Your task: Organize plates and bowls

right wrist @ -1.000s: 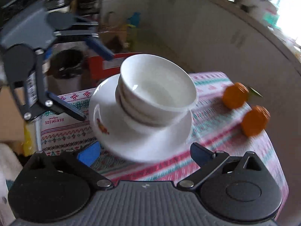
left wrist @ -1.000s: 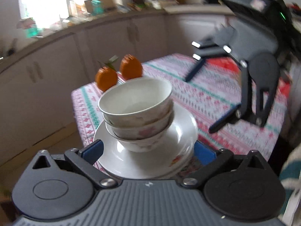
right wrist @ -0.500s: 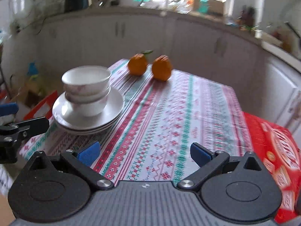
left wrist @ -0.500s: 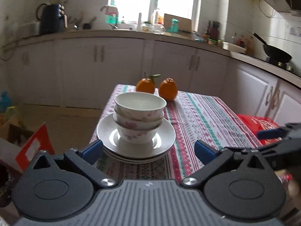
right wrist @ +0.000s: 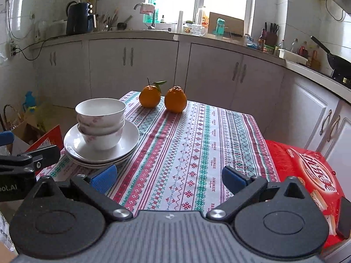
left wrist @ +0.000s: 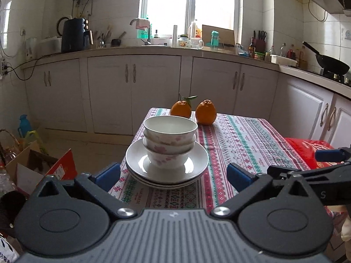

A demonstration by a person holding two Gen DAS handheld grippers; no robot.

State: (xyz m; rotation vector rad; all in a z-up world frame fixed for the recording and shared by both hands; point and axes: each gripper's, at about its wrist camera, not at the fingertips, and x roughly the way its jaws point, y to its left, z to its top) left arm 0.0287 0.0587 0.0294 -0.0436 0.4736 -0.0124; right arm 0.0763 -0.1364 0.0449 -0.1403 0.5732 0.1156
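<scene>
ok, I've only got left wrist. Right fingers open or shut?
Observer: Open. The right gripper holds nothing; only tablecloth shows between the fingers.
Operator: Lined up on the stack?
Observer: No. The plates and bowls sit left of its left finger.
Operator: Anything on its right?
Observer: A red box, past the cloth's right edge, just beyond its right finger.
</scene>
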